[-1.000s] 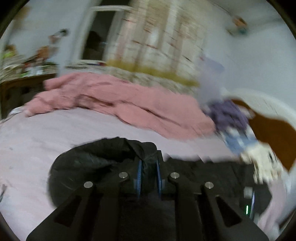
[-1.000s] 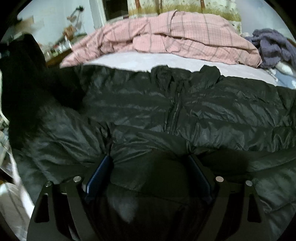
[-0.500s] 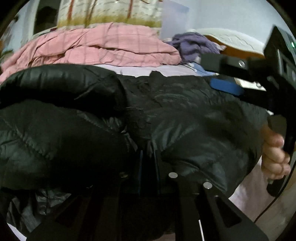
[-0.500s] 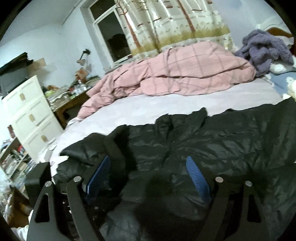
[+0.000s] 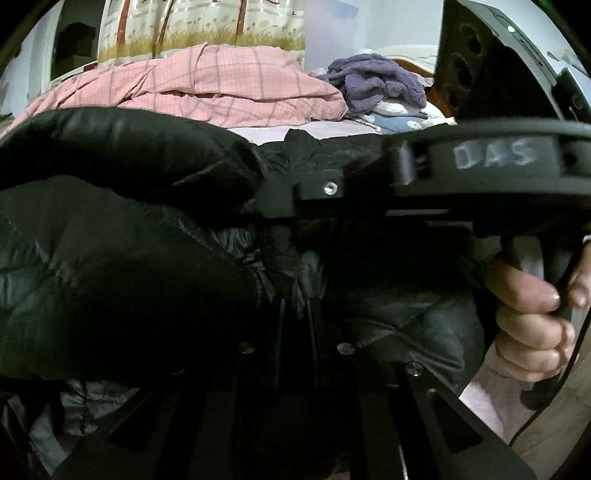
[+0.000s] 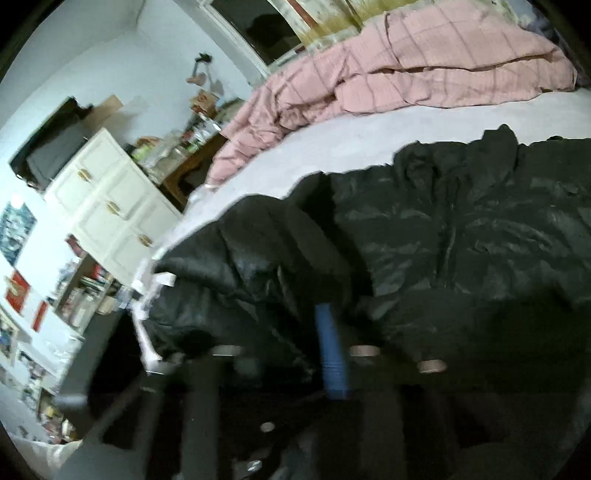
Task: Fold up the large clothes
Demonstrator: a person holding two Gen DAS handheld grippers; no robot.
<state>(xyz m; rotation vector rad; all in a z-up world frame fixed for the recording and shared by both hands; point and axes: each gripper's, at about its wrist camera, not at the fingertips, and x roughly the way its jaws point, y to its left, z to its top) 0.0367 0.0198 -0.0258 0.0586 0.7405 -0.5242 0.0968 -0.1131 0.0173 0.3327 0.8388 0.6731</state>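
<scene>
Lying across the pale bed sheet [image 6: 332, 147], the black puffer jacket [image 6: 480, 229] fills the lower half of both wrist views, its collar toward the pink plaid duvet [image 5: 221, 85] at the top of the frame. A second ago the left side of the jacket lay flat; now a padded sleeve [image 5: 122, 155] is doubled over the body, bulging at the left of the left wrist view. The left gripper [image 5: 295, 314] has come down with it and stays pressed together on a pinch of the dark fabric at lower centre. The right gripper [image 6: 332, 350], spread wide half a second ago, has snapped shut; its blue pad shows at lower centre of its blurred view, sunk in the jacket's folds, though whether cloth is truly caught there cannot be told. Judging by this, one side fold is laid and the next grab is being taken.

In the left wrist view the right hand [image 5: 528, 325] and its tool cross the right half of the frame, close above the jacket, crowding the left gripper. Farther off sit a purple knit heap [image 5: 376, 81] at upper right, a white dresser [image 6: 103, 210] at left, and a curtain [image 5: 199, 22] at top.
</scene>
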